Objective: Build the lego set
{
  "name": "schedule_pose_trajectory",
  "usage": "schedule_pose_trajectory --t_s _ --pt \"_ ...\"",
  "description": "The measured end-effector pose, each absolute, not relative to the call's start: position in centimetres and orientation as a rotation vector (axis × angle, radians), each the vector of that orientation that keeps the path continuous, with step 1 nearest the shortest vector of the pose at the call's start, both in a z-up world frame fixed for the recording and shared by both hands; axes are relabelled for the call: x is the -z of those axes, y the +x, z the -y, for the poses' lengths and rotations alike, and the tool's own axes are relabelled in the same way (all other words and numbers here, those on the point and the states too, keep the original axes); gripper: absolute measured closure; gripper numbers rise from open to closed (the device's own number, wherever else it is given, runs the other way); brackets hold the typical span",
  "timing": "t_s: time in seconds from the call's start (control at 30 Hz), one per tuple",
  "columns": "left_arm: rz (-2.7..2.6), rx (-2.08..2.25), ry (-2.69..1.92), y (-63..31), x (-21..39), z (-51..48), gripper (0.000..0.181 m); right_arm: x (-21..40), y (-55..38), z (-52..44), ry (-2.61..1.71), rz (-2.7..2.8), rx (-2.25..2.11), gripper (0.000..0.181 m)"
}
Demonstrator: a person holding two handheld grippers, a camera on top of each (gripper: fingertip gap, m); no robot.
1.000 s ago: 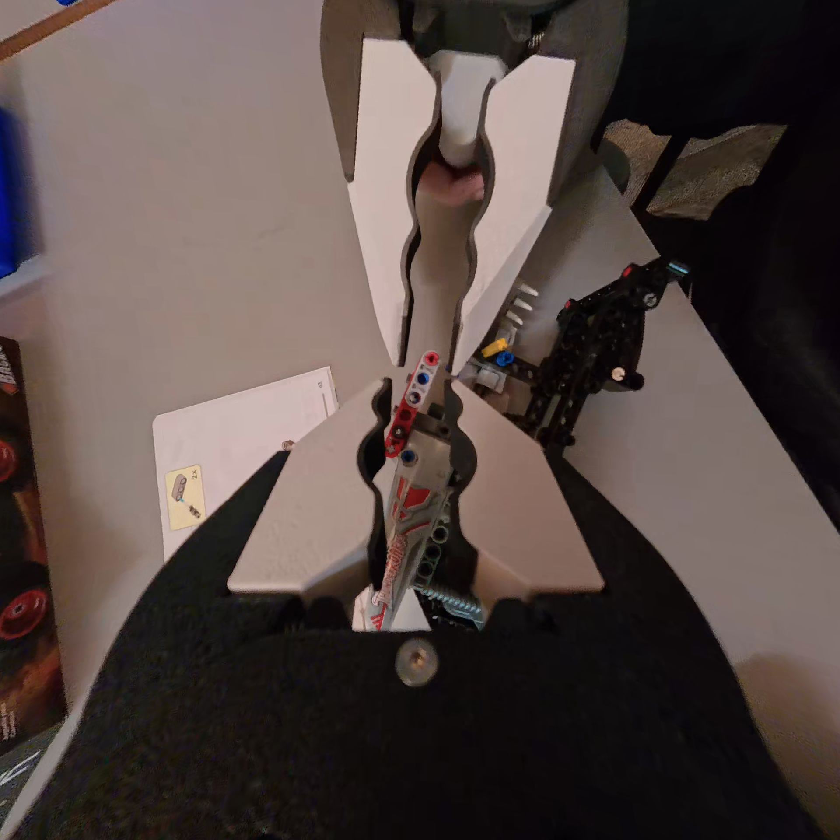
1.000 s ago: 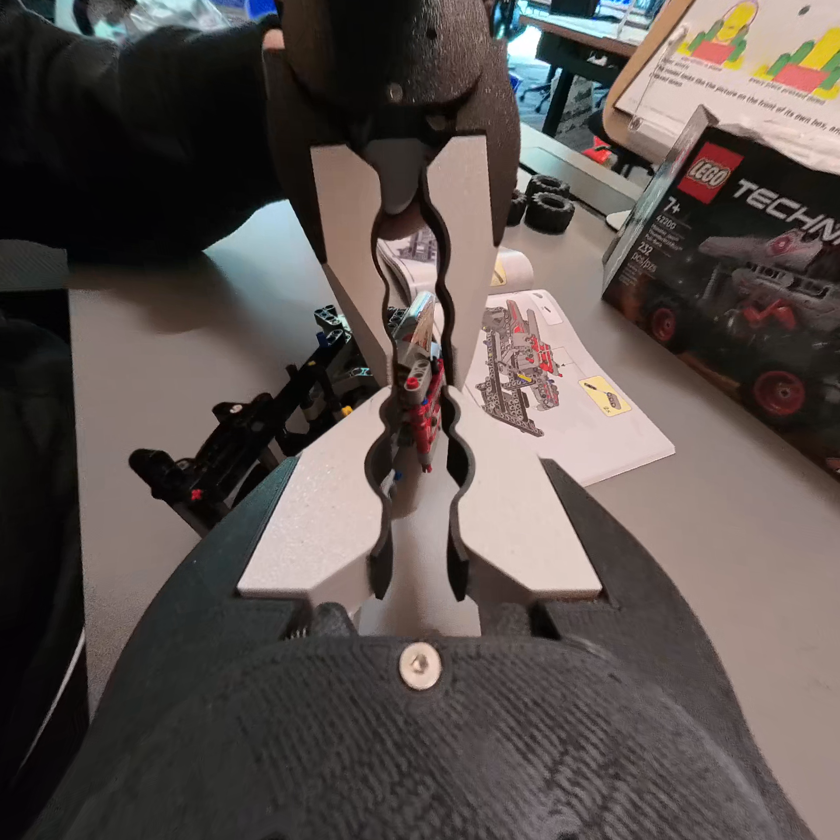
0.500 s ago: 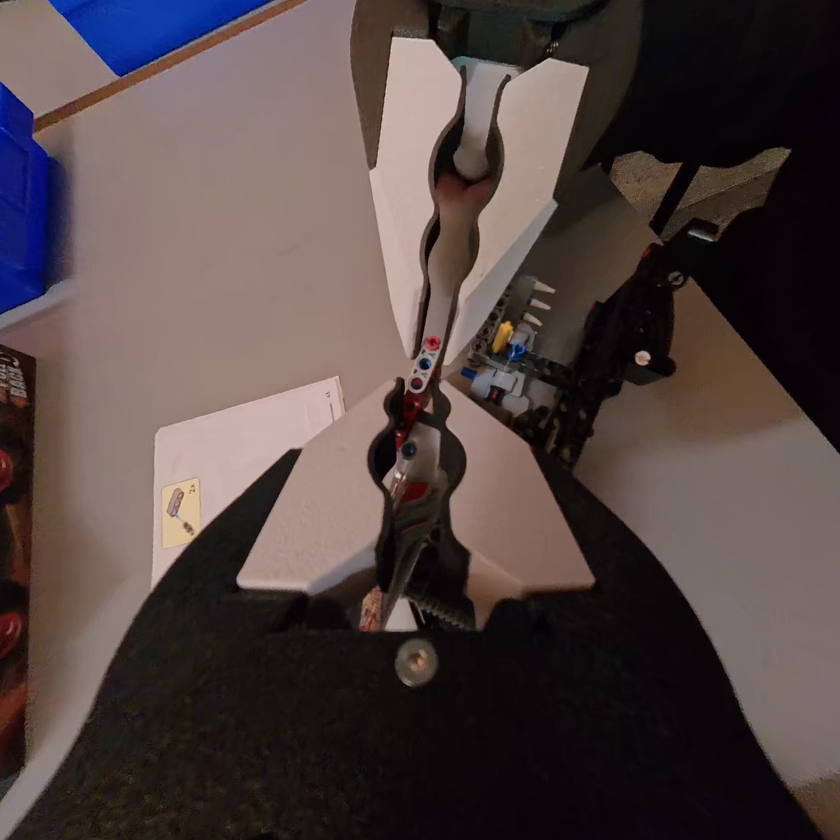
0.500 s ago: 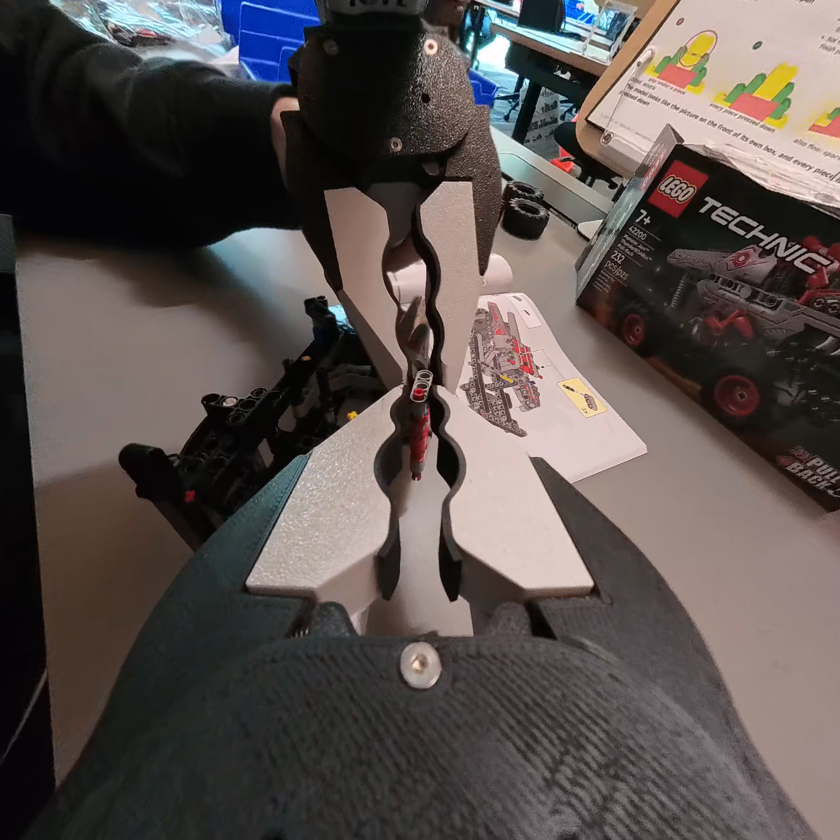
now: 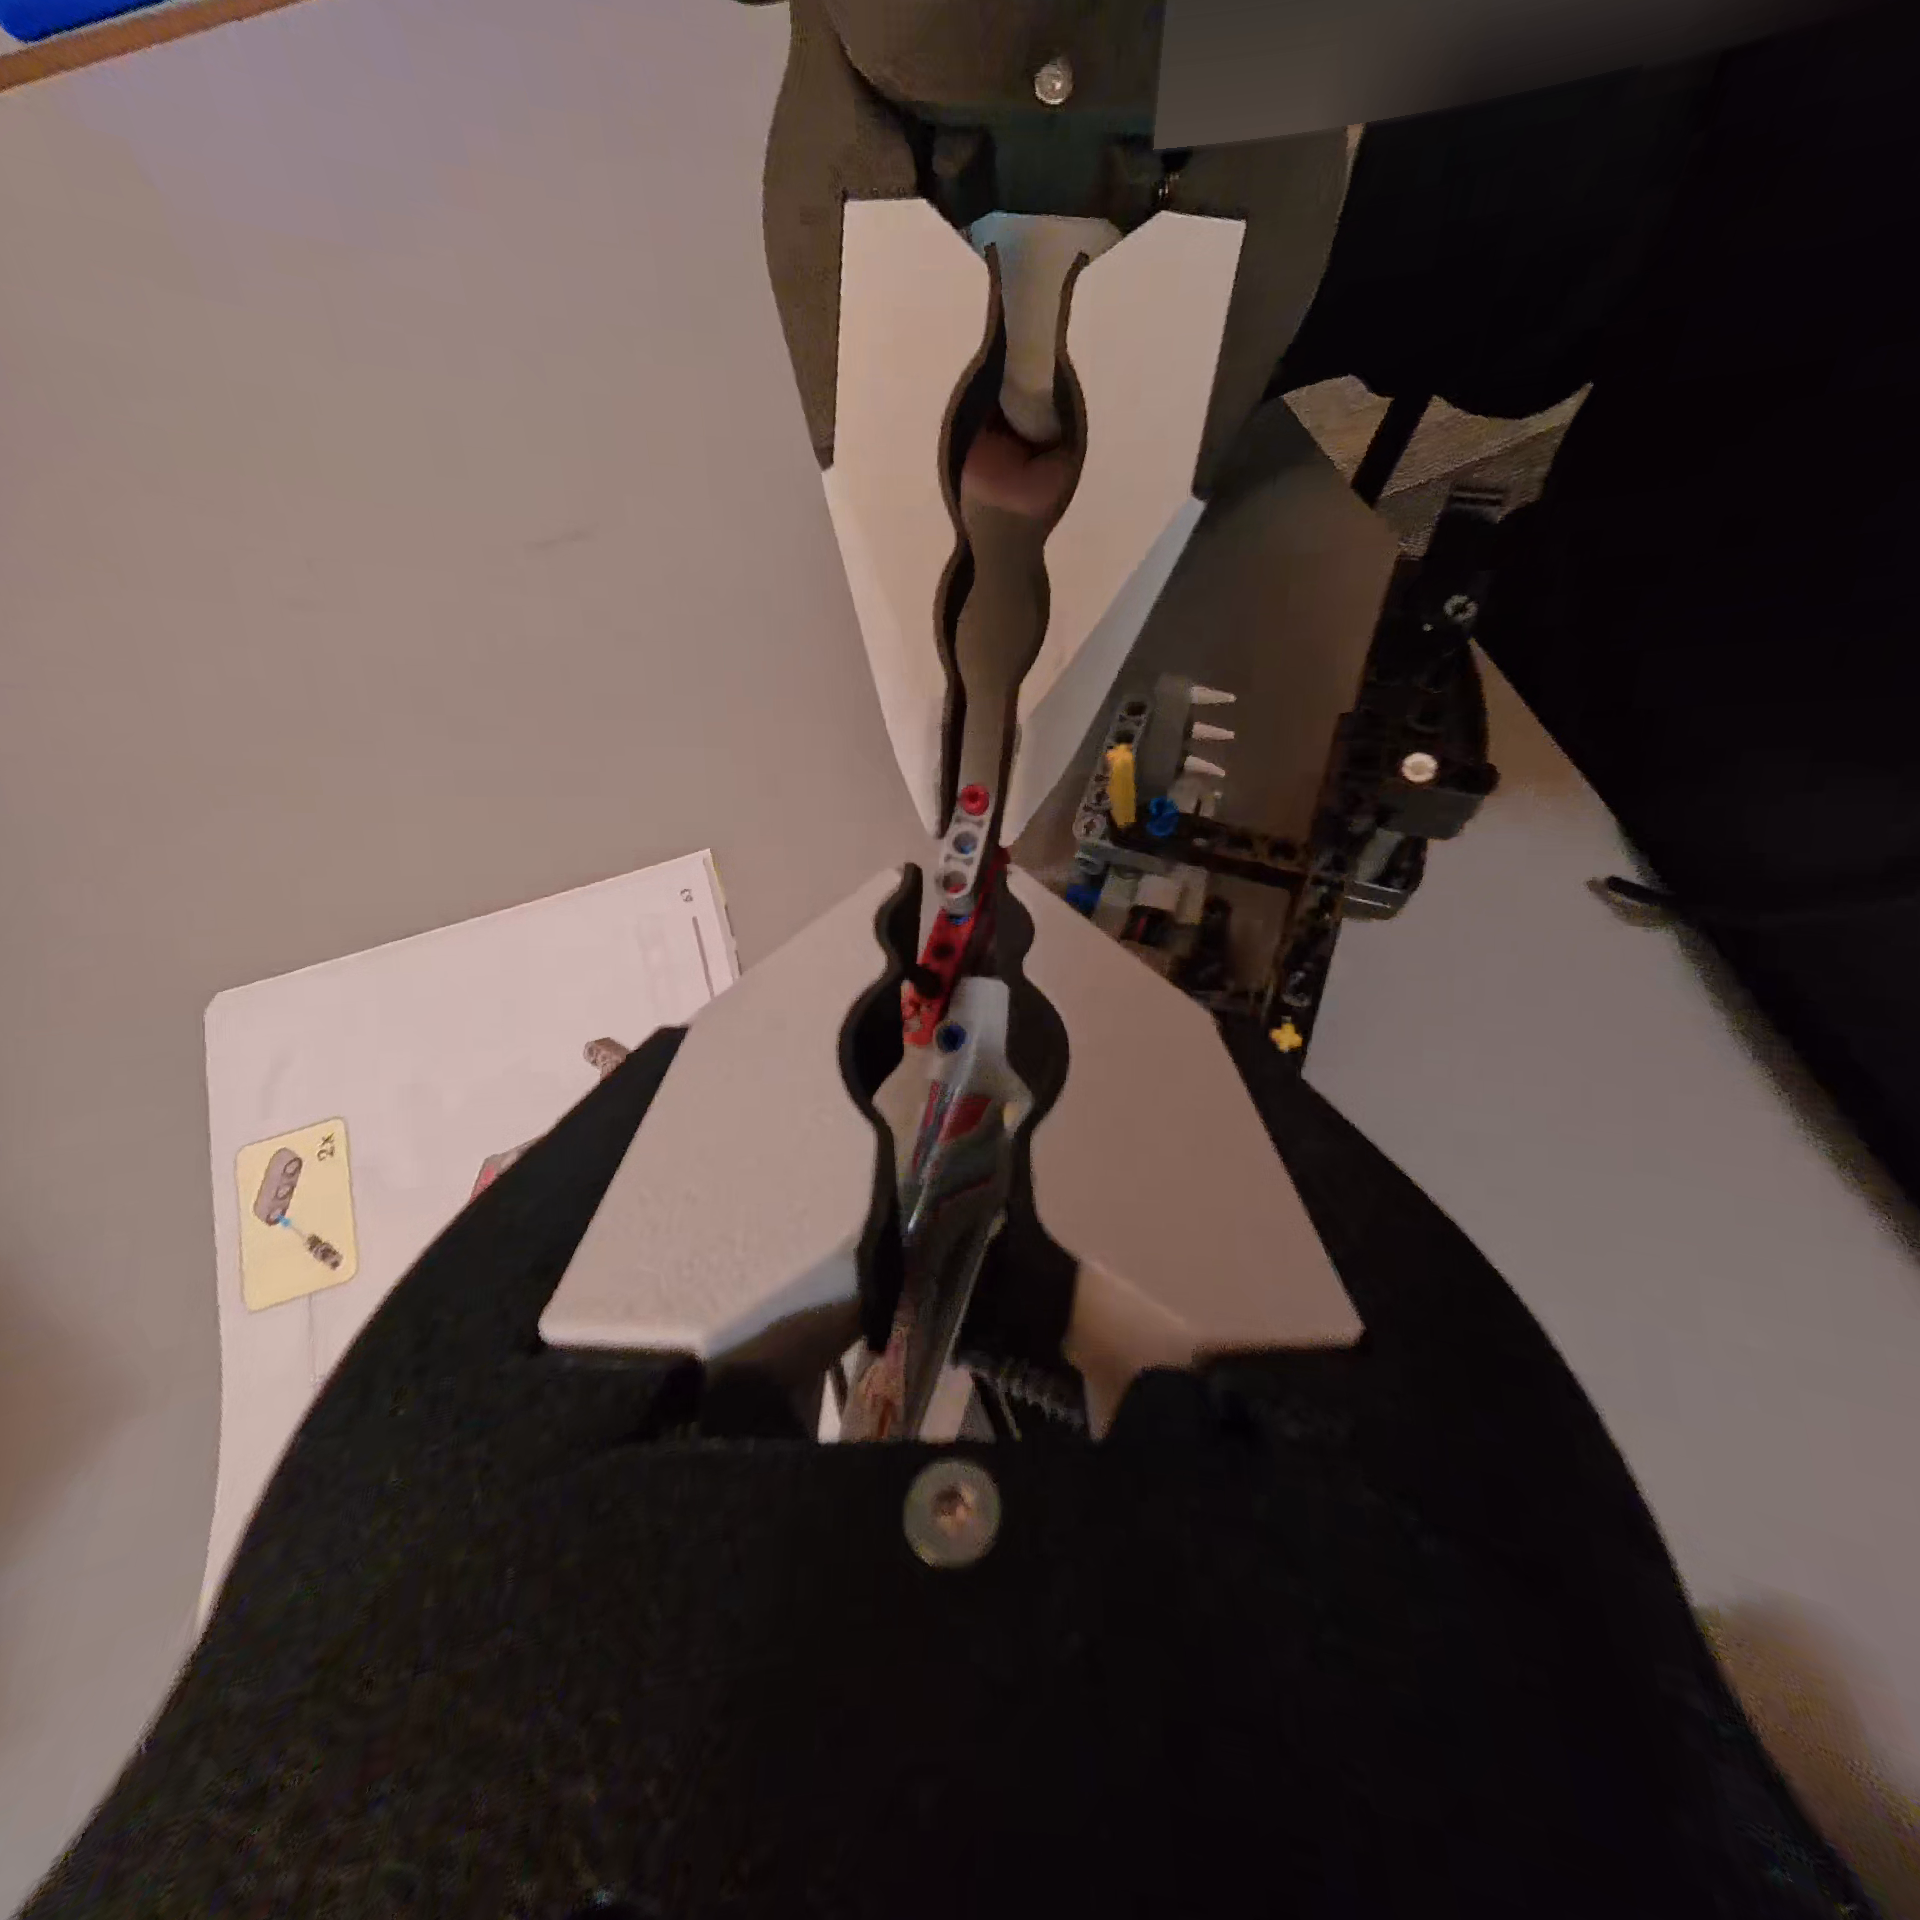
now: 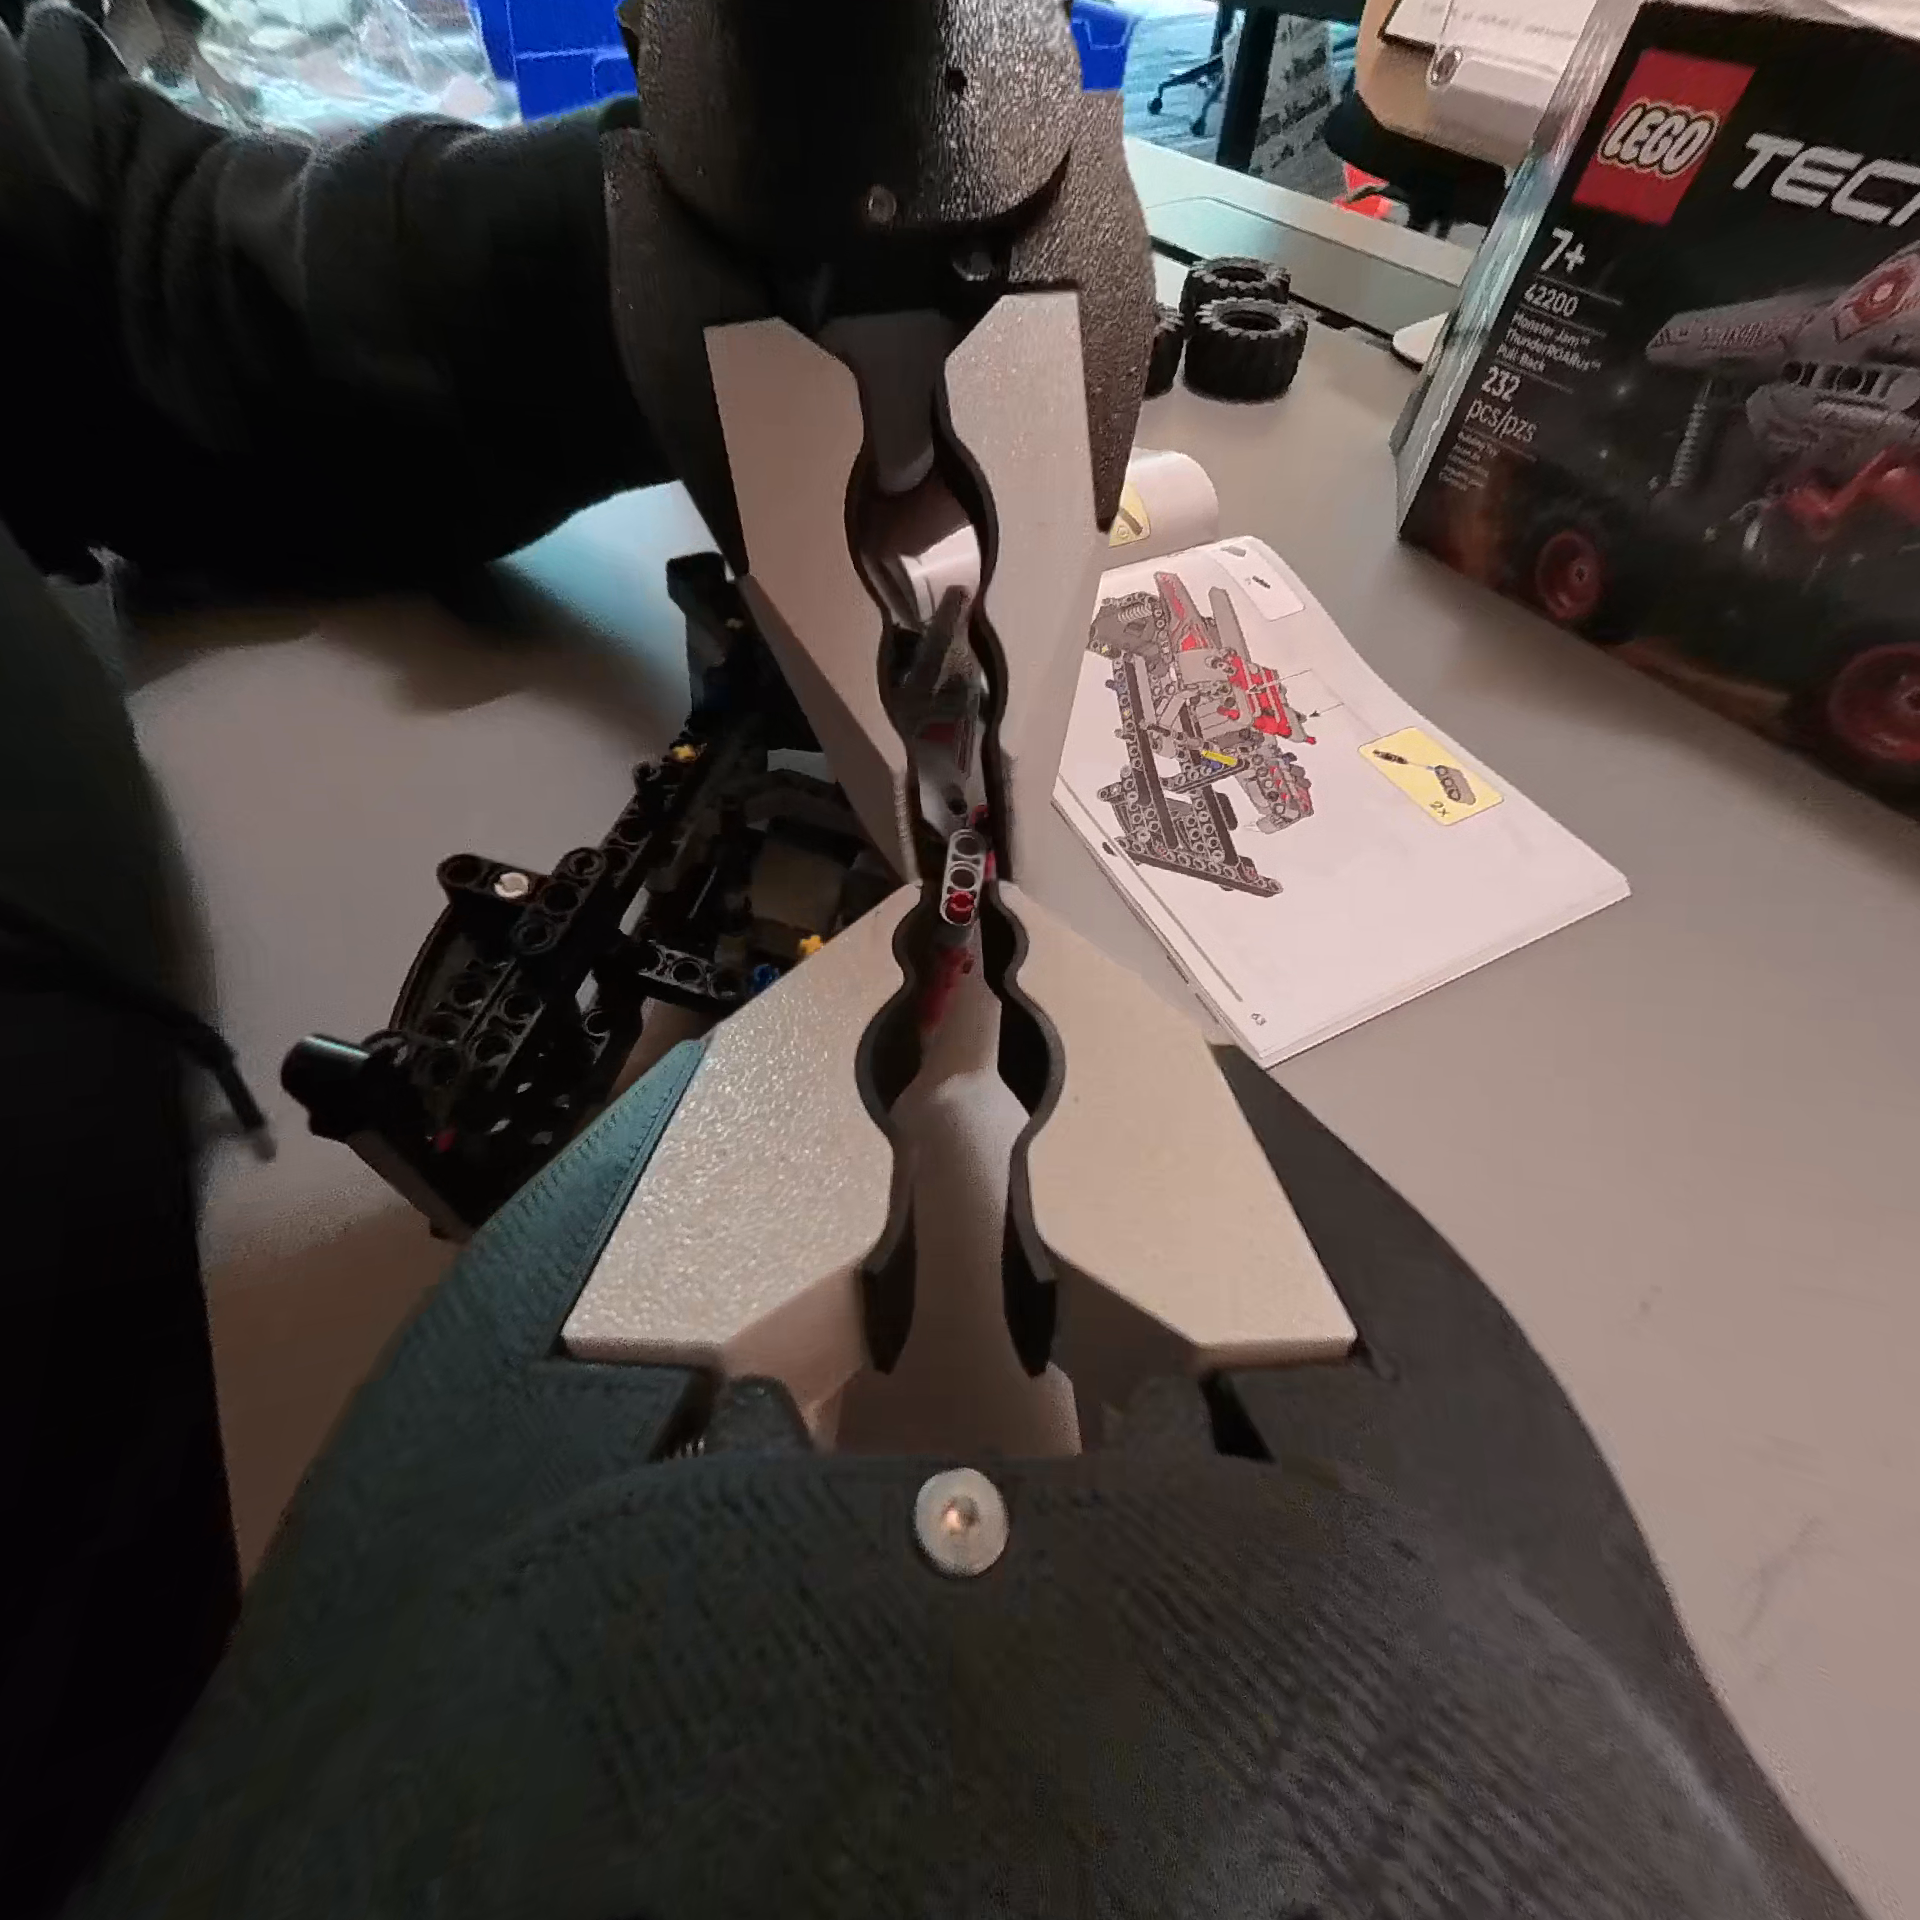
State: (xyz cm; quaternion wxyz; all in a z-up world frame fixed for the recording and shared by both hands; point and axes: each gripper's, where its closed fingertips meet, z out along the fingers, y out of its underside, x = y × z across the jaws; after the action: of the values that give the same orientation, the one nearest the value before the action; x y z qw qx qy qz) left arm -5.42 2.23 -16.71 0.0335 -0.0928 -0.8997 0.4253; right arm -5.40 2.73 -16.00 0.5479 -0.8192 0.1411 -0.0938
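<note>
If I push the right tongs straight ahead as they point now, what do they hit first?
Almost at once the left tongs, tip to tip with the right tongs. A small grey three-hole beam bridges them, joined to the grey-and-red panel assembly that the left tongs hold.

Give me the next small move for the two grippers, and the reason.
Probably press the right gripper toward the left gripper to seat the small grey beam against the red beam. Both are shut on their parts, tip to tip, and the beams already overlap above the table.
</note>
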Motion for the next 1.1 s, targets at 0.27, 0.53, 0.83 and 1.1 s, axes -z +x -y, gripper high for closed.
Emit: schedule_pose_trajectory --t_s 0.27,0.53,0.83,1.1 --pt "2.689 -1.279 -0.298 -5.3 16.4 -1.8 0.175 16.1 -5.1 -2.6 -1.929 -0.407 0.179 0.175" --pt "2.625 -1.301 -0.233 -5.4 16.2 -1.6 0.176 16.1 -5.0 -2.6 -1.924 -0.428 0.174 0.175" --pt "2.707 -1.266 -0.265 -5.5 16.2 -1.6 0.177 15.4 -5.6 -1.9 -1.879 -0.422 0.207 0.175" --pt "2.74 -1.246 -0.286 -5.6 16.2 -1.6 0.177 16.4 -5.6 -2.1 -1.947 -0.437 0.248 0.176"
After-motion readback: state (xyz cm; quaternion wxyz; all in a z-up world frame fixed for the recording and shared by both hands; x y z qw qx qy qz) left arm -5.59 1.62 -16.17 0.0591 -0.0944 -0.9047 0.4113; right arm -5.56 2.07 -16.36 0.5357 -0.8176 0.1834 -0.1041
